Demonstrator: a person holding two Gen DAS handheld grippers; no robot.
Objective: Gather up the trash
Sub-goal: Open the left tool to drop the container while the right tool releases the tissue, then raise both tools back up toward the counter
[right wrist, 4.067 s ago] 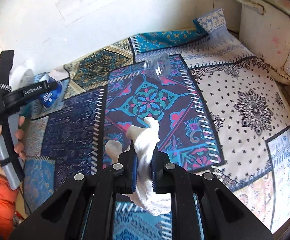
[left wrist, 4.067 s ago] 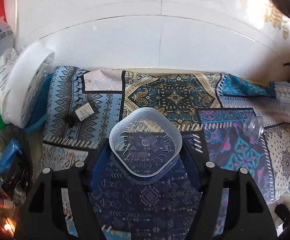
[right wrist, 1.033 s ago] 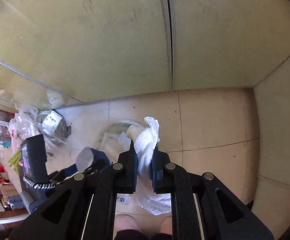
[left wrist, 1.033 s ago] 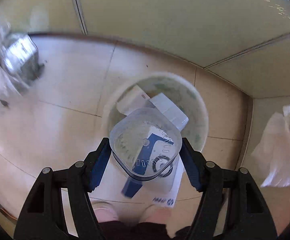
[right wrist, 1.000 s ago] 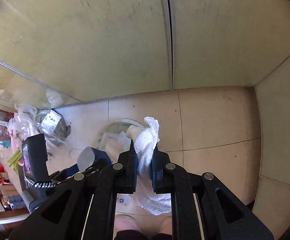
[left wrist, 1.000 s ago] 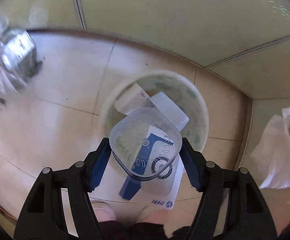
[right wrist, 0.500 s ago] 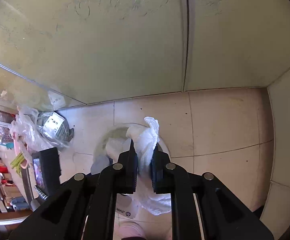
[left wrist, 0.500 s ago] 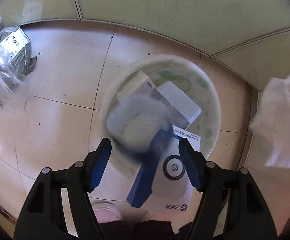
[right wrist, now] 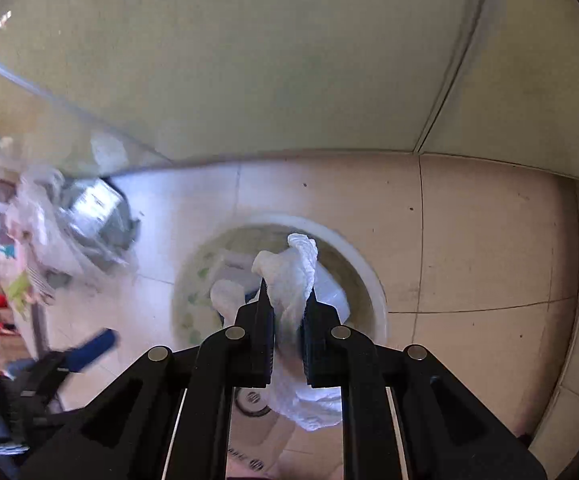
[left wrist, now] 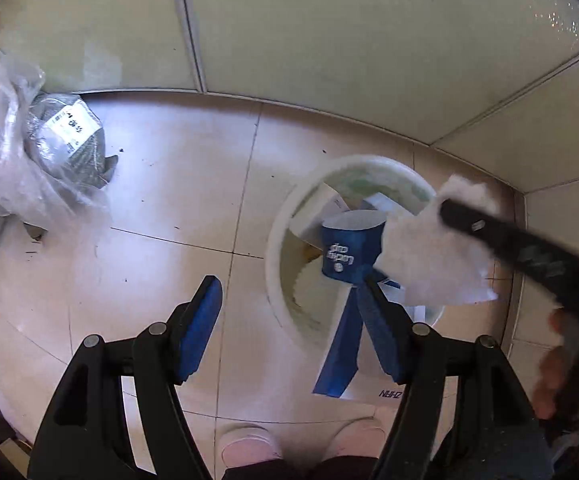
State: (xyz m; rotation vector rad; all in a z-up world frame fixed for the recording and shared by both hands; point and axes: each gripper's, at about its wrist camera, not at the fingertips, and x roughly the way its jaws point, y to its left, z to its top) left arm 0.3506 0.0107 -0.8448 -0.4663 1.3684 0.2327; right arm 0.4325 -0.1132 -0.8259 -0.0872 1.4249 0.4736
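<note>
Pale floor tiles (left wrist: 177, 184) run under everything, with a crumpled plastic bag (left wrist: 21, 168) lying far left against the wall. Moving right, the left claw (left wrist: 289, 300) hangs released with nothing between its blue pads, beside the white bin (left wrist: 277, 264) — a blue paper cup (left wrist: 349, 248) and cartons already sit inside. Over the bin's right side, the right claw (right wrist: 287, 304) is clenched on a white tissue wad (right wrist: 293, 276). Dropping is the step in hand; next, that claw likely needs to let go while above the bin's mouth.
</note>
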